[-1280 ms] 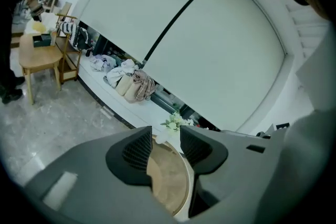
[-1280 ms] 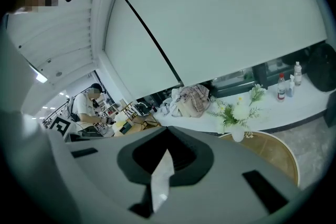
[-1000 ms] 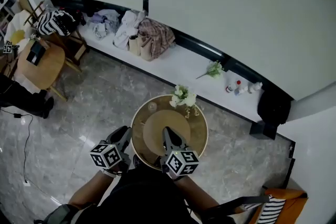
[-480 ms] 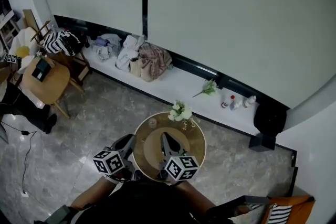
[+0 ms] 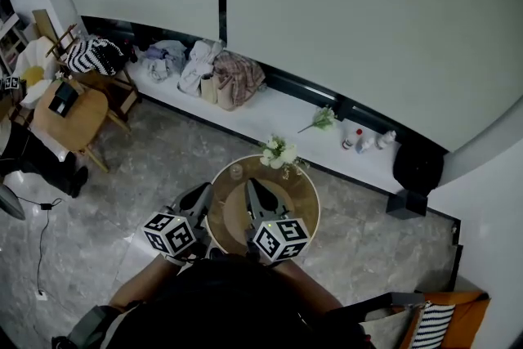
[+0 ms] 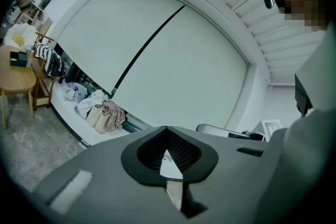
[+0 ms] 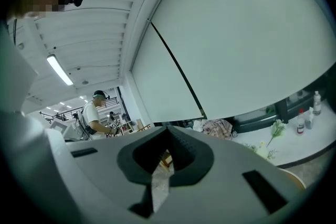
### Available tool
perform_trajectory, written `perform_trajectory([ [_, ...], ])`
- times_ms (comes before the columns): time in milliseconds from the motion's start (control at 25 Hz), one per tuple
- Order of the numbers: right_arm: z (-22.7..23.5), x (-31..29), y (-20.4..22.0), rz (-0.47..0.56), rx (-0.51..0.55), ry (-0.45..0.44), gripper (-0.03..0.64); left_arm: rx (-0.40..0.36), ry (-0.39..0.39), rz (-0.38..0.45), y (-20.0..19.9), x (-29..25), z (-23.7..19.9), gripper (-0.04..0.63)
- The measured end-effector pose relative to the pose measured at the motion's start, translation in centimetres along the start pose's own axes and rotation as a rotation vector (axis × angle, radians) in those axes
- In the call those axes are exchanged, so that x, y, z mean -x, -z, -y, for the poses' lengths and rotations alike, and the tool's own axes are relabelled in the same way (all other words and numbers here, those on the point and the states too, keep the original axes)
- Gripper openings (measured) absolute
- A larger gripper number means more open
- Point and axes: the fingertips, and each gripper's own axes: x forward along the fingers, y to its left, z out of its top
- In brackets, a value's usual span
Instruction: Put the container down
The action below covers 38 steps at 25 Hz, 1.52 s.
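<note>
While my left gripper (image 5: 201,194), jaws just closed on nothing, and right gripper (image 5: 251,185) hover pressed together, empty, by the container (image 5: 232,217) on the round table (image 5: 304,204), a careless swing could knock it off.

Tan round container (image 5: 232,213) on table (image 5: 306,200)

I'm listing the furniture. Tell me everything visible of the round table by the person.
The round table looks wooden, brown with a pale rim, and stands on grey marbled floor. A paler round disc lies at its middle; white flowers and a small glass stand near its far edge. The right gripper hangs over it.
</note>
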Motion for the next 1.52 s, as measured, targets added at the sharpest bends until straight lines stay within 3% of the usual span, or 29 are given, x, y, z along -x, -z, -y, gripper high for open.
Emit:
perform_trajectory([
  [440, -1.8, -0.1, -1.1, 0.026, 0.117, -0.007, 0.008, -0.128, 0.005, -0.016, -0.2, -0.2, 1.3, 0.005],
  [840, -0.7, -0.3, -0.8, 0.021, 0.144, 0.013, 0.008, -0.122, 0.04, 0.05, -0.9, -1.2, 1.4, 0.005],
  [1160, -0.1, -0.7, -0.9, 0.03, 0.152, 0.013, 0.008, -0.101, 0.079, 0.062, -0.9, -2.1, 1.7, 0.005],
  [1520, 0.4, -1.4, -0.9, 0.022, 0.144, -0.002, 0.008, -0.106, 0.061, 0.052, -0.9, -2.9, 1.4, 0.005],
])
